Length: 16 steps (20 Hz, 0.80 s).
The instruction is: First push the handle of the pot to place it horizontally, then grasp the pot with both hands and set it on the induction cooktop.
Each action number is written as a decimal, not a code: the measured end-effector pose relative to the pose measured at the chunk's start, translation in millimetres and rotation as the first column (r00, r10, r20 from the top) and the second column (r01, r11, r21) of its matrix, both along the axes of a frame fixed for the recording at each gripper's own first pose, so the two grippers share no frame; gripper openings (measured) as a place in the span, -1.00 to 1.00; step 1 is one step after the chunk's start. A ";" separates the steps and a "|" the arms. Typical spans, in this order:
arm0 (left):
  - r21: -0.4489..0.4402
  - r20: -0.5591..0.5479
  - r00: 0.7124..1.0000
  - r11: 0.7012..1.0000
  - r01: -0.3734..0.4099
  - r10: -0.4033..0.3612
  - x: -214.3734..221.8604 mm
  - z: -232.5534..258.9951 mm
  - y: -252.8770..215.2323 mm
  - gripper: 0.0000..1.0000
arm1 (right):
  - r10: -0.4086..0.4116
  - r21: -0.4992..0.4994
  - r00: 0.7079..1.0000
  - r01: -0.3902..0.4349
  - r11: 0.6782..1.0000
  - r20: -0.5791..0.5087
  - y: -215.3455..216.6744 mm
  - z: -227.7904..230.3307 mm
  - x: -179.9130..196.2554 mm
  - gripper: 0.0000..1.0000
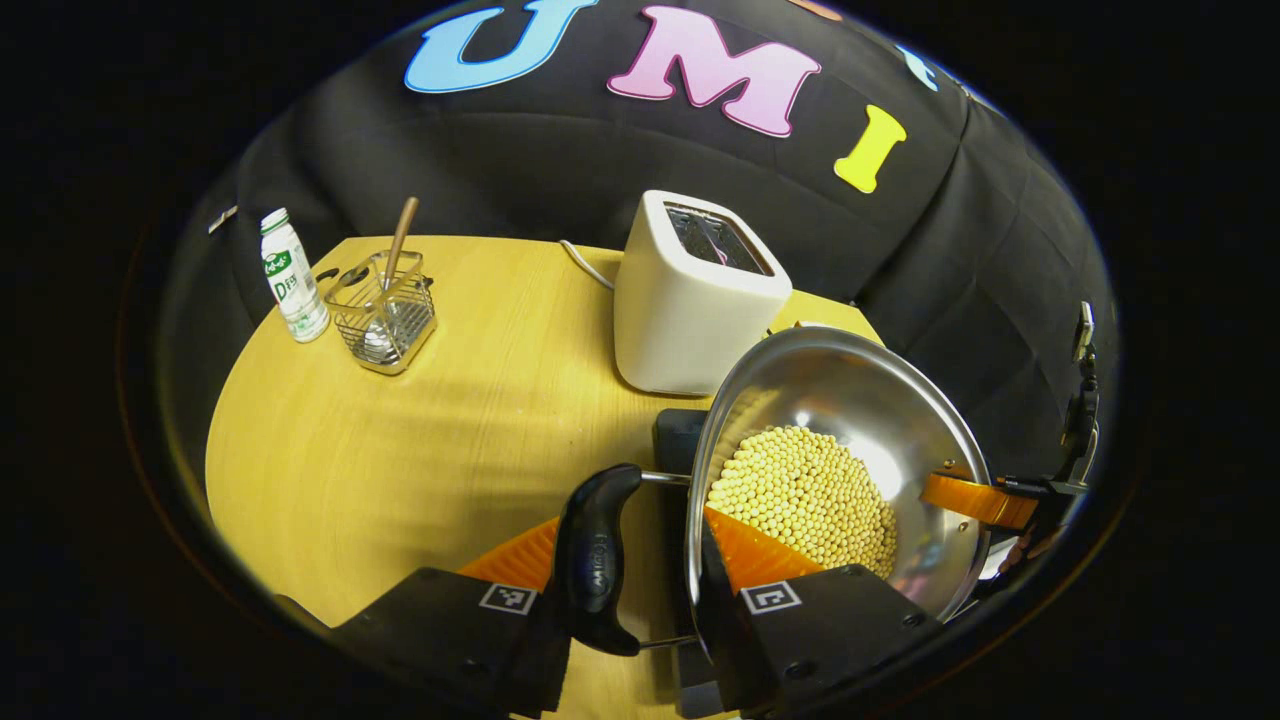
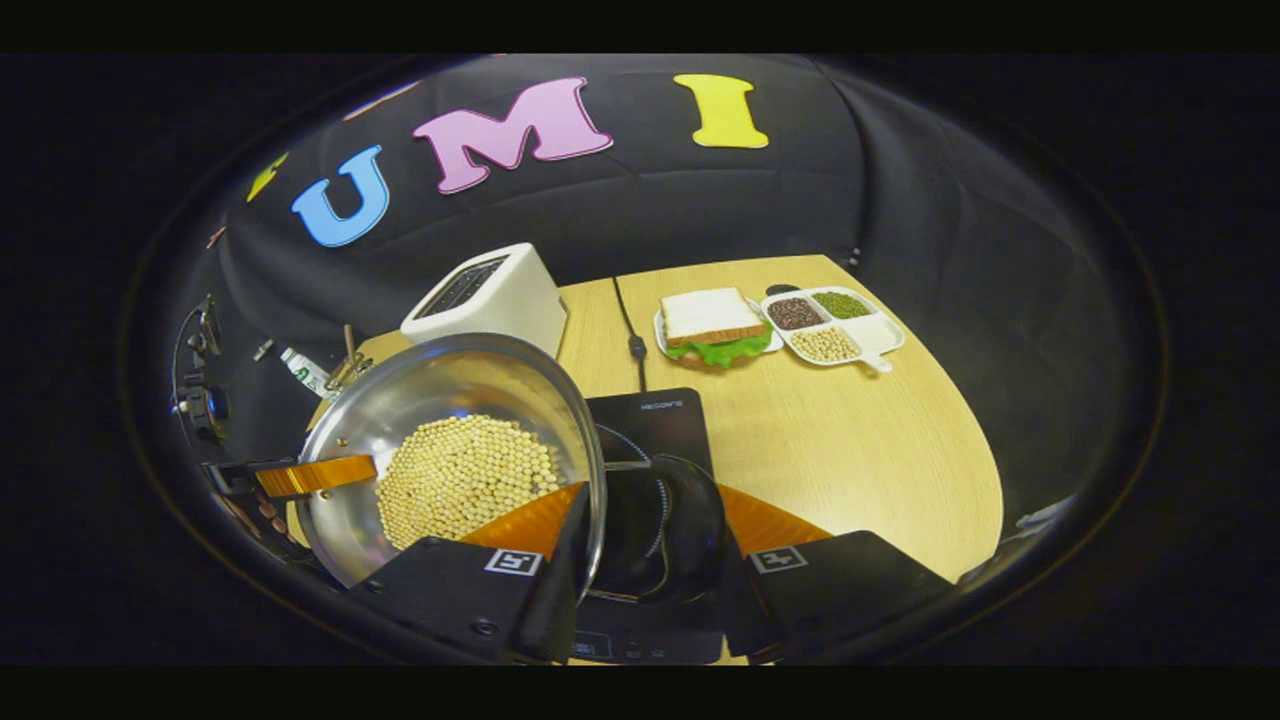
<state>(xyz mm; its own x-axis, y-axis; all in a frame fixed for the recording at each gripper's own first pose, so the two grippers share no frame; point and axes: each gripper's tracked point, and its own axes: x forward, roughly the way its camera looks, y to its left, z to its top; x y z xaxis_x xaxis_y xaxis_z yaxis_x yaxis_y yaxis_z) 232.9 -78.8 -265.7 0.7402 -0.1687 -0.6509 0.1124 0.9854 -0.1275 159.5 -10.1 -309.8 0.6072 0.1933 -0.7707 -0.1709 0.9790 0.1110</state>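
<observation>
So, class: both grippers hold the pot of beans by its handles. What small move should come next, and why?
Probably ease the pot straight down onto the cooktop. Both the left gripper and the right gripper appear clamped at its handles, and the cooktop seems to lie under and just beyond it. Keep it level so the beans stay in.

Wooden table (image 1: 420, 440) with toaster (image 1: 690, 300), cooktop (image 2: 650, 420), bottle (image 1: 292, 275), rack (image 1: 385, 310).
</observation>
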 end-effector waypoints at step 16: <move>-0.020 -0.001 0.999 0.999 -0.037 0.037 9.5 -35.5 -24.9 0.20 | 0.033 0.003 0.999 -0.033 0.999 -0.034 -22.5 -36.8 18.2 0.20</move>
<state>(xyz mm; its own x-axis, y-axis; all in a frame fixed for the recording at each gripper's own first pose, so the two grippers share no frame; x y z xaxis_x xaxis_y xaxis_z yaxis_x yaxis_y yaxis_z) 242.3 -103.7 -301.2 0.7457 -0.1542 -0.6482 0.0760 0.9862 -0.1472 177.7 -32.6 -346.6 0.5738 0.2148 -0.7903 -0.1989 0.9727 0.1200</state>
